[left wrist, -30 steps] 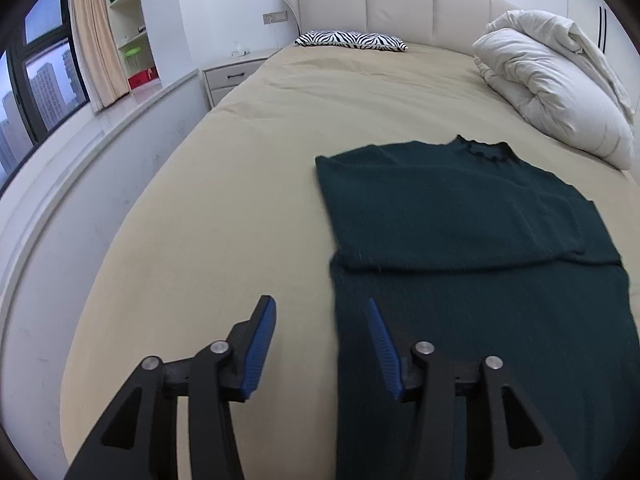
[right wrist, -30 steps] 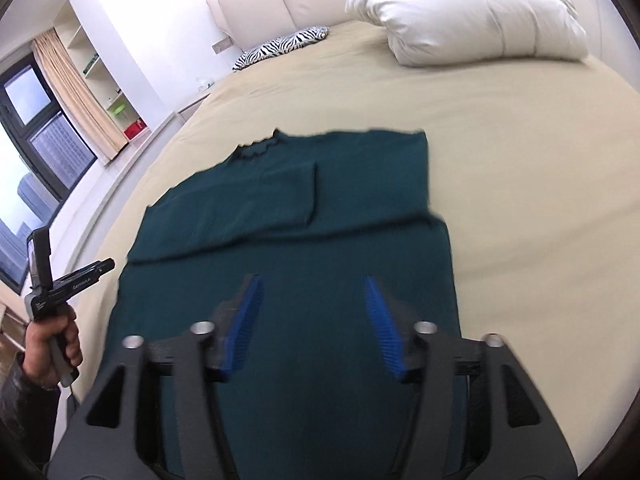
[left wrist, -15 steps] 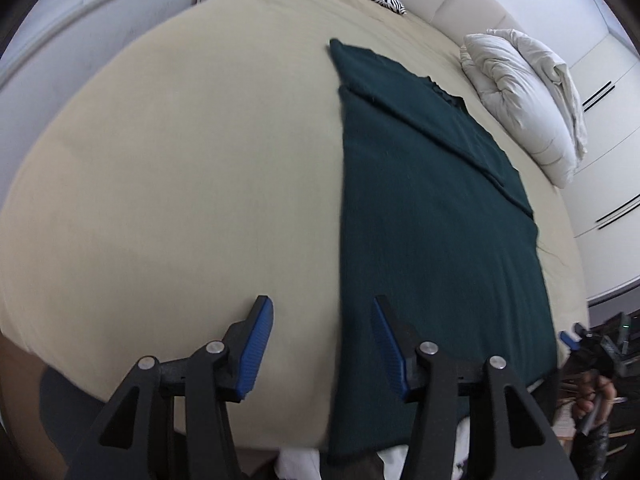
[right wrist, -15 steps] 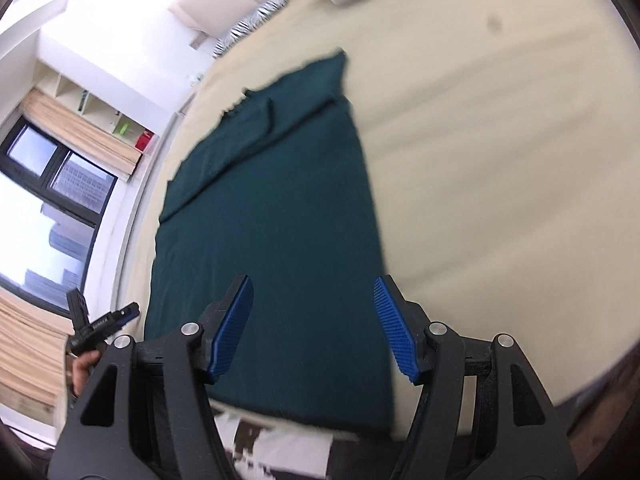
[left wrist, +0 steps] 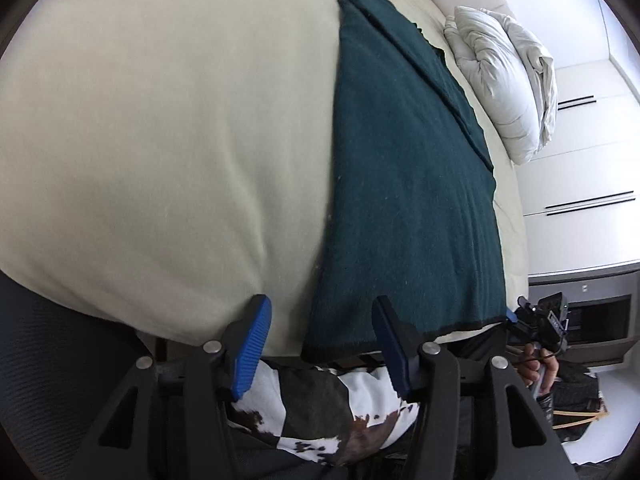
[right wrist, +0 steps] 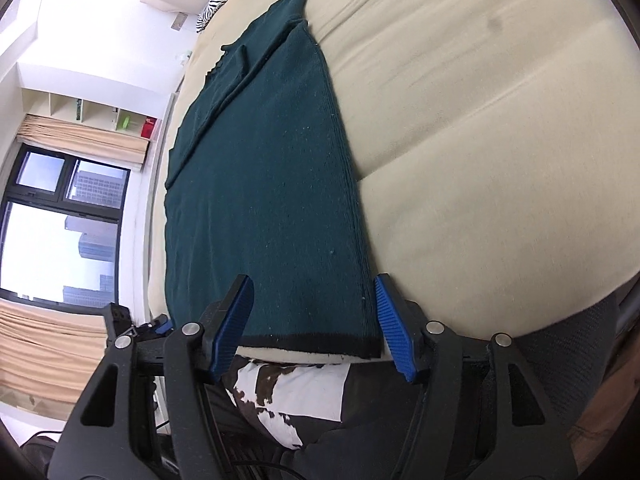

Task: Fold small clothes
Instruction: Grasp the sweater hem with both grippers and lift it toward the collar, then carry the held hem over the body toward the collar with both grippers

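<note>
now both claws gape apart, left claw [left wrist: 320, 340] and right claw [right wrist: 314, 326] at the lower frame by the hem of the green sweater [right wrist: 264, 200] on the bed [right wrist: 480, 120]; uneven pinches could skew the fold.

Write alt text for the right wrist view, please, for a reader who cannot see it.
An open gripper with blue pads hovers at the near hem of a dark green sweater lying flat on a beige bed, sleeves folded in. To the left are a window and curtains.
</note>
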`<control>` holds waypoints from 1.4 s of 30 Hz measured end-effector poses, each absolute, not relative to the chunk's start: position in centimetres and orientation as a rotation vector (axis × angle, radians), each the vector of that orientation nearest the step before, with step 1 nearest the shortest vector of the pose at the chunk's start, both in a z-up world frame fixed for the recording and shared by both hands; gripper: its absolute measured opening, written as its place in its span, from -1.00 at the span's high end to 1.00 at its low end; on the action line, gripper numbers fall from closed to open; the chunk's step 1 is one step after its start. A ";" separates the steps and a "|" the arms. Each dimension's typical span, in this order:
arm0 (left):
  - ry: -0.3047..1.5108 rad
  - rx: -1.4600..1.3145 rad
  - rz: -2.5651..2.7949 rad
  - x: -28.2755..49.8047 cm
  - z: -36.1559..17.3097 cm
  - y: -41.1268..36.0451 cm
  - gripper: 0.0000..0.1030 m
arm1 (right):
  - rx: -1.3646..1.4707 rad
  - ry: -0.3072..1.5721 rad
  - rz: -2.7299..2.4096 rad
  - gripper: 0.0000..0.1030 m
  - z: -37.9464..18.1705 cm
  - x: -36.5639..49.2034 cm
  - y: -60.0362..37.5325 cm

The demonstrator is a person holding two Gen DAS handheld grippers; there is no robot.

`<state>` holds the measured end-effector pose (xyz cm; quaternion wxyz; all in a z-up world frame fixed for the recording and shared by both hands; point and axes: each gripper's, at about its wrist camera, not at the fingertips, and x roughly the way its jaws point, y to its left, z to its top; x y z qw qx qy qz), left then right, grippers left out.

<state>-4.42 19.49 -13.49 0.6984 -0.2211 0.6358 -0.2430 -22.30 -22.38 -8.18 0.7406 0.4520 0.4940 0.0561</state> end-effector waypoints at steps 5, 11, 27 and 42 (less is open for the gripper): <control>1.429 -0.518 -0.569 -4.4 -14.0 19.3 -0.11 | 0.997 1.109 0.121 -0.05 -7.9 -22.4 -22.6; 1.424 -0.553 -0.575 -4.1 -14.3 19.5 -0.04 | 1.013 1.159 0.101 0.02 -8.0 -21.8 -22.8; 1.397 -0.551 -0.581 -4.7 -14.0 20.1 0.85 | 1.028 1.241 0.115 0.48 -9.2 -21.4 -23.3; 1.287 -0.611 -0.588 -5.6 -11.6 20.8 0.91 | 0.924 1.167 0.108 0.90 -7.5 -21.8 -22.1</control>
